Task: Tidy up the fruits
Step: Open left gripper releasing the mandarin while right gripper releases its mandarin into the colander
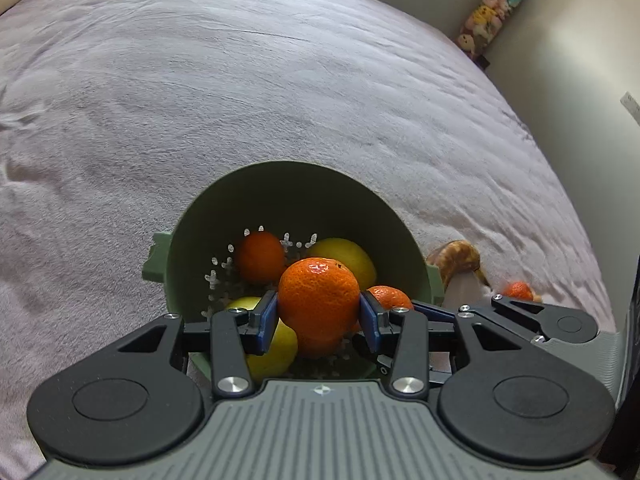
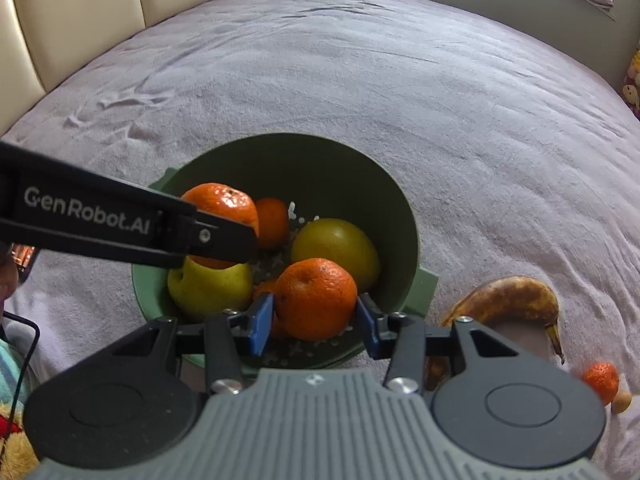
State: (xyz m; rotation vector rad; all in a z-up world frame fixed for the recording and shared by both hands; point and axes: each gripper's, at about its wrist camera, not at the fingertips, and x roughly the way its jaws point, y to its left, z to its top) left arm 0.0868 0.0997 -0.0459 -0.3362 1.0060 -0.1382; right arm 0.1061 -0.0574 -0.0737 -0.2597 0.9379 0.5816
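A green colander bowl (image 1: 296,188) (image 2: 360,176) stands on the bed and holds several tangerines and yellow fruits. My left gripper (image 1: 319,318) is shut on a tangerine (image 1: 319,296) and holds it over the bowl; its arm (image 2: 120,220) crosses the right wrist view with that tangerine (image 2: 224,200). My right gripper (image 2: 316,322) is shut on another tangerine (image 2: 316,298) over the bowl's near side. Inside lie a small tangerine (image 1: 260,256) (image 2: 274,222), a yellow fruit (image 1: 352,256) (image 2: 340,248) and a yellow-green one (image 2: 208,288) (image 1: 276,344).
A brown-spotted banana (image 2: 508,300) (image 1: 456,260) lies on the bed right of the bowl. A loose tangerine (image 2: 600,378) (image 1: 518,290) and a small tan ball (image 2: 622,402) lie further right. The grey bedspread (image 1: 280,80) stretches beyond. Plush toys (image 1: 500,4) stand by the wall.
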